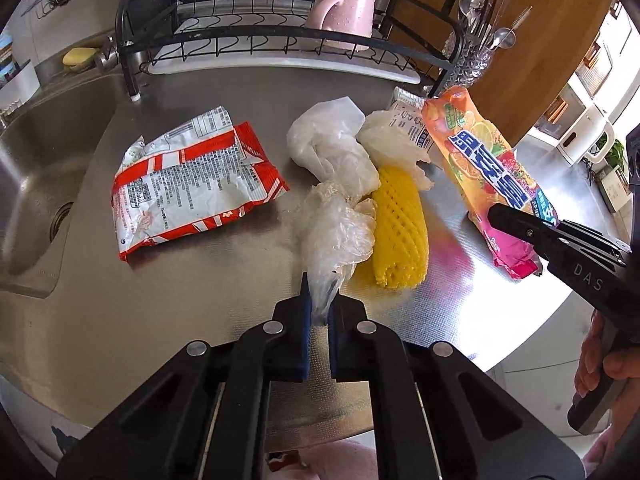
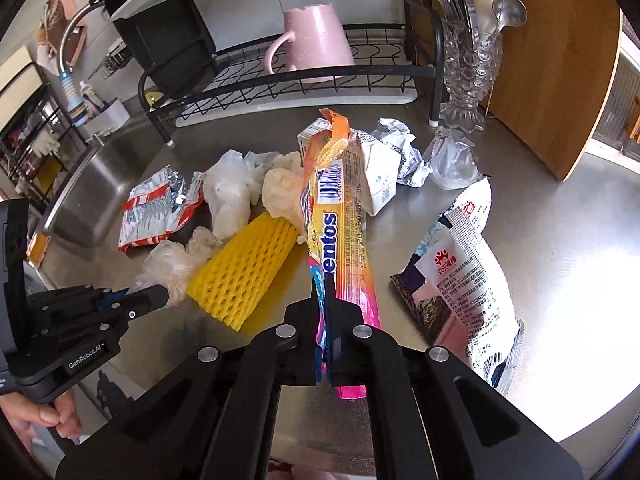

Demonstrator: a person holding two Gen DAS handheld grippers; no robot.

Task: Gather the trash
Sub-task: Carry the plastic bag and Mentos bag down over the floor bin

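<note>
Trash lies scattered on a steel counter [image 1: 200,300]. My left gripper [image 1: 320,300] is shut on the tail of a crumpled clear plastic bag [image 1: 336,232]; the right wrist view shows it [image 2: 160,296] at the lower left. My right gripper [image 2: 326,304] is shut on the pink end of a long orange candy wrapper [image 2: 344,232], which stands tilted up off the counter [image 1: 480,160]. Between the two lies a yellow foam net [image 1: 400,224]. A red-and-white packet [image 1: 188,184], white plastic bags [image 1: 332,140], a small carton [image 2: 376,176] and a white snack bag [image 2: 460,272] lie around them.
A sink [image 1: 36,168] opens on the left. A black dish rack [image 1: 280,40] with a pink mug [image 1: 344,12] stands at the back, beside a glass cutlery holder [image 2: 468,68] and a wooden board [image 2: 560,60]. The counter's edge curves round at the right.
</note>
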